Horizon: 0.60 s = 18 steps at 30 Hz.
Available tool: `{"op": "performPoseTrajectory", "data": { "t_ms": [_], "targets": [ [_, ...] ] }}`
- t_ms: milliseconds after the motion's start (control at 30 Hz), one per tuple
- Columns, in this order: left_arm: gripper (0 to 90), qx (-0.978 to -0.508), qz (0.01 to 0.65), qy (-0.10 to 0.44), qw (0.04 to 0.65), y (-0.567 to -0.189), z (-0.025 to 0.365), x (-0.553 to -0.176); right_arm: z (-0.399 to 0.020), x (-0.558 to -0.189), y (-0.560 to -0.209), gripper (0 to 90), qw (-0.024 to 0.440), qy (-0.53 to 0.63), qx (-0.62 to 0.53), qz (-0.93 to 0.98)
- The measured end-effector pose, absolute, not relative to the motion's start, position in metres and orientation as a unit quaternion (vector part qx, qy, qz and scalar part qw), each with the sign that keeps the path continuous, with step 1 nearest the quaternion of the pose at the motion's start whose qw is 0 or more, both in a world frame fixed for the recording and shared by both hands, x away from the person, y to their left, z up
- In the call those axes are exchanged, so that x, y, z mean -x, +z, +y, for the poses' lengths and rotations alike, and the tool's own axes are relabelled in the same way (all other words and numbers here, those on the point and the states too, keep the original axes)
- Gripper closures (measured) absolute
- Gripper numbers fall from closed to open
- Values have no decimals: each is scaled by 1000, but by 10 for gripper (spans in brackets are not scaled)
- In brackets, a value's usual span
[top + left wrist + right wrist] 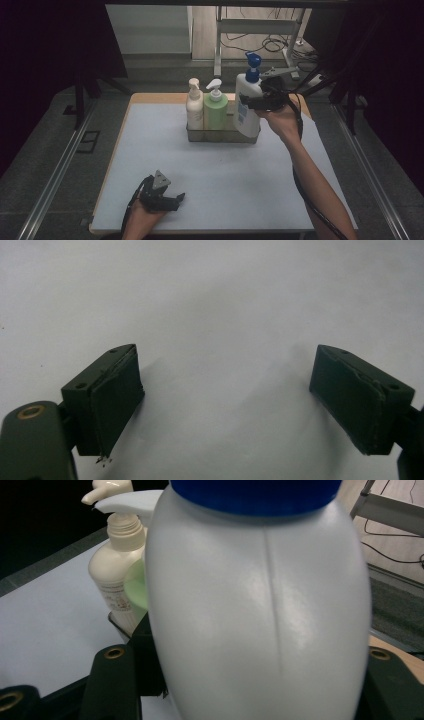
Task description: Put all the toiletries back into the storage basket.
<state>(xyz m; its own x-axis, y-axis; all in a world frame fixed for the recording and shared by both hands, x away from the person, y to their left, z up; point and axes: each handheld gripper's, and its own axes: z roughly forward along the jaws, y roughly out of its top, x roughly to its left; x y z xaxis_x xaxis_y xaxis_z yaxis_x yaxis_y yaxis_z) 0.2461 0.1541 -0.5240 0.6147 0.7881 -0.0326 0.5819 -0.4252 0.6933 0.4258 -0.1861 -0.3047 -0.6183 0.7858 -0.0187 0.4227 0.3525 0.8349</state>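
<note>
White pump bottle point(246, 107) with a blue pump head and a blue-and-white label on its front is standing tall at the right end of a shallow grey tray point(220, 135), which is sitting near the far middle of a pale table point(225, 185). Its body is smooth, rounded and glossy, with a faint seam running down the side that is facing the right gripper view, and a blue collar is capping its shoulder. The right gripper point(257, 101), held in the person's right hand point(282, 122), is clamping the bottle's upper body from the right, one black jaw pressing on each side. Two smaller pump bottles are standing in the same tray to its left: a cream bottle point(194, 107) at the left end and a light green bottle point(215, 110) in the middle, just beside the white one. The left gripper point(170, 200) is resting on the table's near left area, well apart from the tray, its jaws spread wide and grasping nothing.
</note>
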Motion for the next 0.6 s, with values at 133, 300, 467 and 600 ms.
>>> {"op": "performPoseTrajectory", "data": {
  "t_ms": [133,300,467,600],
  "targets": [
    [132,-831,412,150,343,-524,154,-246,-185,-433,-306,405,219,422,-386,790],
    [132,-831,412,151,343,-524,154,-246,-184,-441,-309,406,223,424,-391,786],
    [132,-831,412,151,343,-524,154,-246,-181,-450,-311,405,229,425,-395,781],
    [132,-830,413,150,344,-524,154,-246,-180,-457,-312,406,233,425,-401,777]
  ]
}}
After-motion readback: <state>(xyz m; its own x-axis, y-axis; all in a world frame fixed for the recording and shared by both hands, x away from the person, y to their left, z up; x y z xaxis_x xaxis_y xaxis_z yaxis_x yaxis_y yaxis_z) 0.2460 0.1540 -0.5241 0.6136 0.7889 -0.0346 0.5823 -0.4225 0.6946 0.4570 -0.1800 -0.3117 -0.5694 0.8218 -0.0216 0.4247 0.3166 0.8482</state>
